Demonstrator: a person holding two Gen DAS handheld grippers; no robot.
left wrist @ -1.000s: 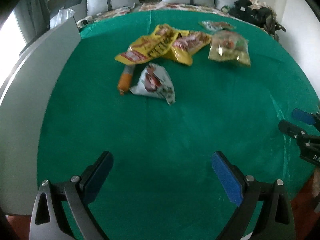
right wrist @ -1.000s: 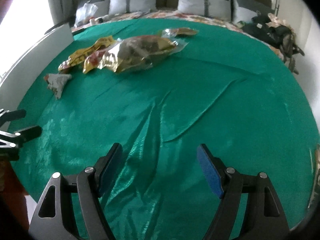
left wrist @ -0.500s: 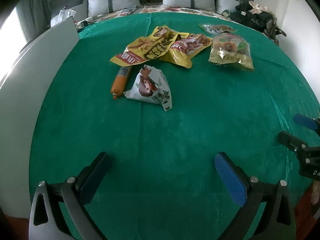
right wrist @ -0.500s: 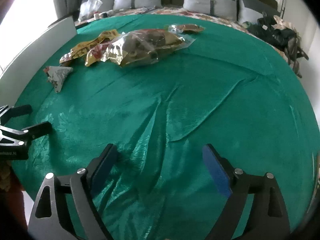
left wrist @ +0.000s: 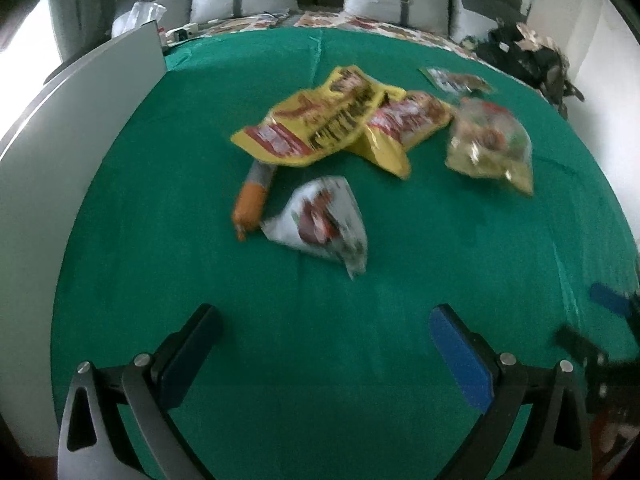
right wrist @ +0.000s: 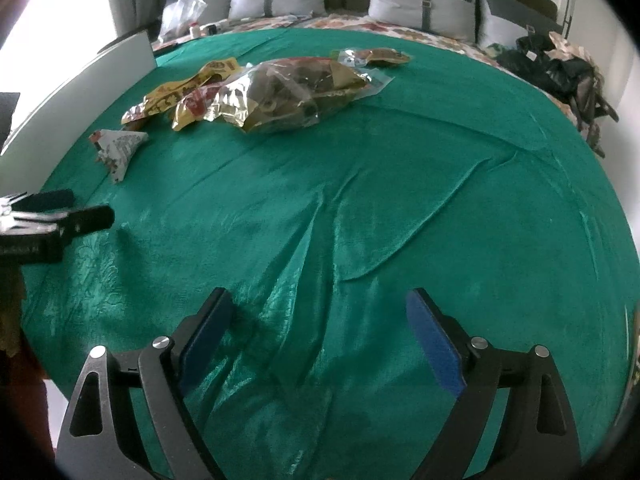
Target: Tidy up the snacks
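Holding both tools low over the green cloth (right wrist: 360,208), we have nothing in either one yet. Our left gripper (left wrist: 324,332) has its two fingers spread wide apart with only bare cloth between them, and our right gripper (right wrist: 320,320) is spread wide the same way, with nothing in it either. We think we keep them wide so a fat, puffy bag can slide in between the fingers. The snacks sit in a loose bunch near the far middle of the cloth, well apart from both tools. Closest to our left tool is a white packet shaped like a triangle (left wrist: 320,220), and just beside it lies an orange sausage stick (left wrist: 252,200) with its far end tucked under a yellow bag (left wrist: 316,124). A second yellow and red bag (left wrist: 404,124) lies partly under the first one. A clear bag of mixed bits (left wrist: 488,144) sits off to the right of them, and one small clear packet (left wrist: 456,80) lies farther back. Along the left side stands a white board (left wrist: 80,128), like a wall. The left view is a bit blurry, so we cannot read the words on the bags. We guess the white packet is the easy first pick, because it lies by itself and nothing sits on top of it. No sorting looks done yet.
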